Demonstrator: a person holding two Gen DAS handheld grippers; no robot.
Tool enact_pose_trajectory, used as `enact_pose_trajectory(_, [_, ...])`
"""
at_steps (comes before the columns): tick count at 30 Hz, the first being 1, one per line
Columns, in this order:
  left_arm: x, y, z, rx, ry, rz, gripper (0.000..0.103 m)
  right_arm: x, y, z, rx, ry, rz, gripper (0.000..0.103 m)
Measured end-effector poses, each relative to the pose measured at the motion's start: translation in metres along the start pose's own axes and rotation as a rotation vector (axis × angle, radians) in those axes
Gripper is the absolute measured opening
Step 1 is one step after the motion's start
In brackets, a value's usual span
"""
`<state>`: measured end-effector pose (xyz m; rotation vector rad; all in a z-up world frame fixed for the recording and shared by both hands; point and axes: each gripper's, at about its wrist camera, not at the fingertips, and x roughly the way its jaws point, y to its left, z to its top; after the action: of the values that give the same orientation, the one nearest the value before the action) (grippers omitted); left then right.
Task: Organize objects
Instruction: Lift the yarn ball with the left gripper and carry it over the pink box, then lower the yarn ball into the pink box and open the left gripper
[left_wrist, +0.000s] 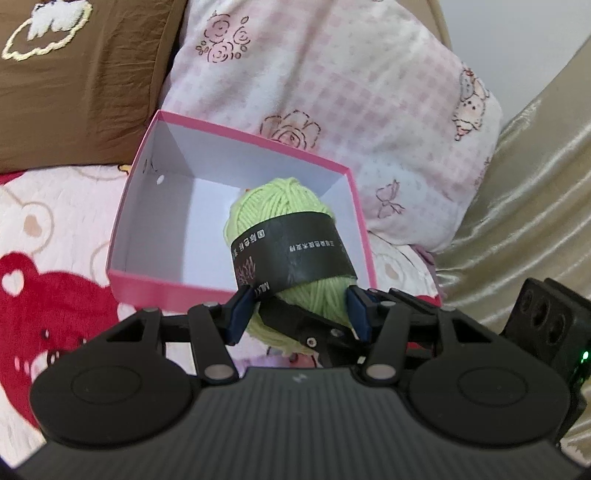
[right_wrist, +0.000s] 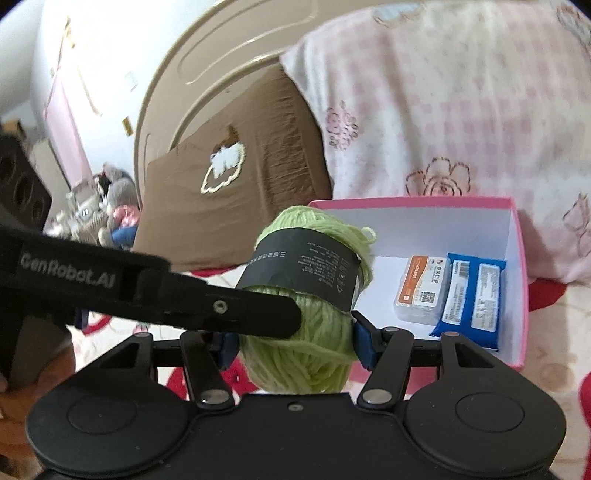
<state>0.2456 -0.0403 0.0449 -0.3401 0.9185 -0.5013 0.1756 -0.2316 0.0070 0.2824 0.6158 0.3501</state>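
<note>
Yarn (left_wrist: 284, 229) is pinched from both sides at once: left gripper (left_wrist: 299, 314) and right gripper (right_wrist: 295, 338) each clamp its near end, pads pressed into the green strands; its long axis runs away from the fingers toward the box (left_wrist: 236, 291), banded middle beyond the tips; the ball hangs at the box's near rim; in the right view two packets (right_wrist: 447, 291) fill the far corner, so I judge the free floor lies ahead.

Soft daylight, motion blur, fisheye bending
</note>
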Motion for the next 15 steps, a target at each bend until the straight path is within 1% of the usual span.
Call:
enact_pose_trajectory(3, [0.019,0.006,0.011,0.004,0.017,0.003,0.052,0.017,-0.012,0.007,0.020,0.015,0.000,0.065])
enact_pose_trajectory(6, [0.039,0.013,0.023,-0.006,0.032,0.006,0.052,0.034,-0.020,0.013,0.005,0.028,-0.021,0.065])
enact_pose_trajectory(10, [0.062,0.022,0.035,-0.004,0.034,0.023,0.052,0.056,-0.035,0.022,0.000,0.053,-0.038,0.065])
enact_pose_trajectory(15, [0.089,0.039,0.050,-0.022,0.041,0.045,0.053,0.090,-0.046,0.035,-0.041,0.102,-0.057,0.065])
